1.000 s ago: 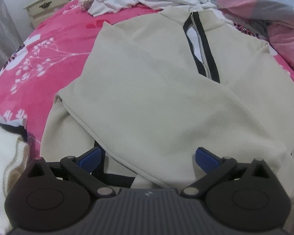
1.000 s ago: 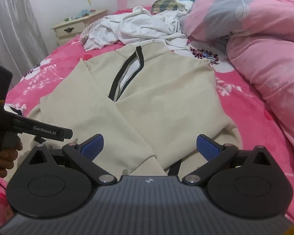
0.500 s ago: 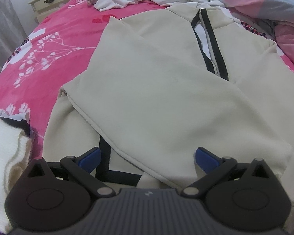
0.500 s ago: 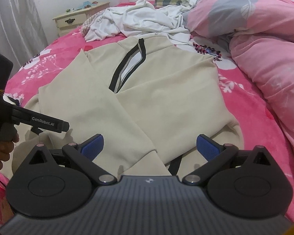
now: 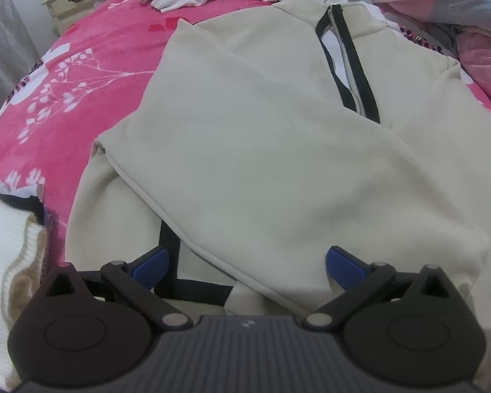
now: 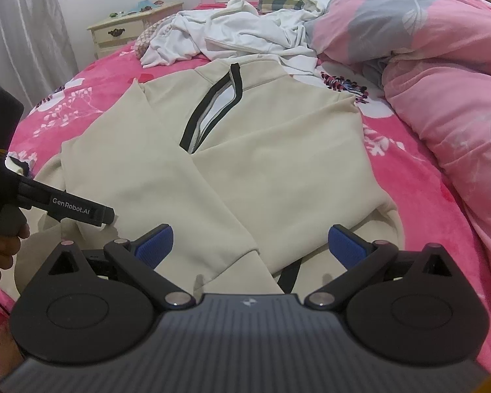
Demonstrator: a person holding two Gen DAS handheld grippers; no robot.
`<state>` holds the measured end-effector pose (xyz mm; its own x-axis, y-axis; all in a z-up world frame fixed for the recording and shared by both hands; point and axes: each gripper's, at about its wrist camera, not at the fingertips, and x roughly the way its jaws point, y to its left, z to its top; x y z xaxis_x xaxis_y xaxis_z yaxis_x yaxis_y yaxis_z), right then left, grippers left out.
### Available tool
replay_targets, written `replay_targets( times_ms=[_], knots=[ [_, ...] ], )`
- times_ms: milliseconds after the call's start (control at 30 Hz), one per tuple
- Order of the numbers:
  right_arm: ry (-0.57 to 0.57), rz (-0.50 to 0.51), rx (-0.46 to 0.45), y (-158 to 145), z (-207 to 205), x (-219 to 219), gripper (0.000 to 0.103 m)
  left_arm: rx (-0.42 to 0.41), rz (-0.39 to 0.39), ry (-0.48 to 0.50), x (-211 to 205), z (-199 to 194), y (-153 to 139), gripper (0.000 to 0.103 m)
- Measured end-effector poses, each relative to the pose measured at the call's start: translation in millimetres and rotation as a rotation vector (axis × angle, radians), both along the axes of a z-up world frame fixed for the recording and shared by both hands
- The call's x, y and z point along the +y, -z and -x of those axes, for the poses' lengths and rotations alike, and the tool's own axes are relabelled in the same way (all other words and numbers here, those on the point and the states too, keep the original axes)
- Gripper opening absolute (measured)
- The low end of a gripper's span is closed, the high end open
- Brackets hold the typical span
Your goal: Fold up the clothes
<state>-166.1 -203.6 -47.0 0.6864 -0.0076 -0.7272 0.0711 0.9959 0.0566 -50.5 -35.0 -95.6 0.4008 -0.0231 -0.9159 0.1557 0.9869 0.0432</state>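
Note:
A beige sweatshirt with a black-trimmed half zip lies flat, front up, on the pink floral bedspread. Both its sleeves are folded in across the chest, and black hem trim peeks out under the near sleeve. My left gripper hovers open just above the near hem, holding nothing. In the right wrist view the sweatshirt fills the middle, and my right gripper is open over its lower edge. The left gripper shows there at the left, held by a hand.
A heap of white clothes lies beyond the collar. A pink and grey duvet bulks along the right side. A white knitted garment sits at the near left. A cream nightstand and a curtain stand past the bed's left edge.
Both grippers have edged forward over the sweatshirt's lower part, the left one more, so that more black hem trim shows. Both stay open and the garment has not moved.

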Motion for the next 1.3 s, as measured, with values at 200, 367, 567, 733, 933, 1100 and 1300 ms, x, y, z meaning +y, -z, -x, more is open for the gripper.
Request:
replay_targets(
  times_ms=[200, 367, 567, 733, 933, 1100, 1300],
  knots=[
    [-0.005, 0.004, 0.002, 0, 0, 2, 0.101, 0.004, 0.001, 0.000, 0, 0, 1, 0.103],
    [-0.011, 0.009, 0.003, 1, 0, 2, 0.101, 0.002, 0.001, 0.002, 0, 0, 1, 0.103],
    [-0.007, 0.022, -0.008, -1, 1, 2, 0.100, -0.082, 0.018, 0.049, 2, 7, -7, 0.103],
    [0.020, 0.034, -0.030, -3, 1, -7, 0.081, -0.203, 0.047, 0.096, 7, 10, -17, 0.103],
    [-0.065, -0.004, -0.007, 5, -9, -3, 0.046, -0.228, 0.082, 0.135, 9, 1, -10, 0.095],
    [-0.166, 0.020, 0.050, 29, -23, 10, 0.030, -0.186, 0.074, 0.151, 18, -1, 11, 0.090],
    [-0.183, 0.015, 0.064, 27, -22, 3, 0.021, -0.209, 0.182, 0.269, 36, 18, -11, 0.089]
  ],
)
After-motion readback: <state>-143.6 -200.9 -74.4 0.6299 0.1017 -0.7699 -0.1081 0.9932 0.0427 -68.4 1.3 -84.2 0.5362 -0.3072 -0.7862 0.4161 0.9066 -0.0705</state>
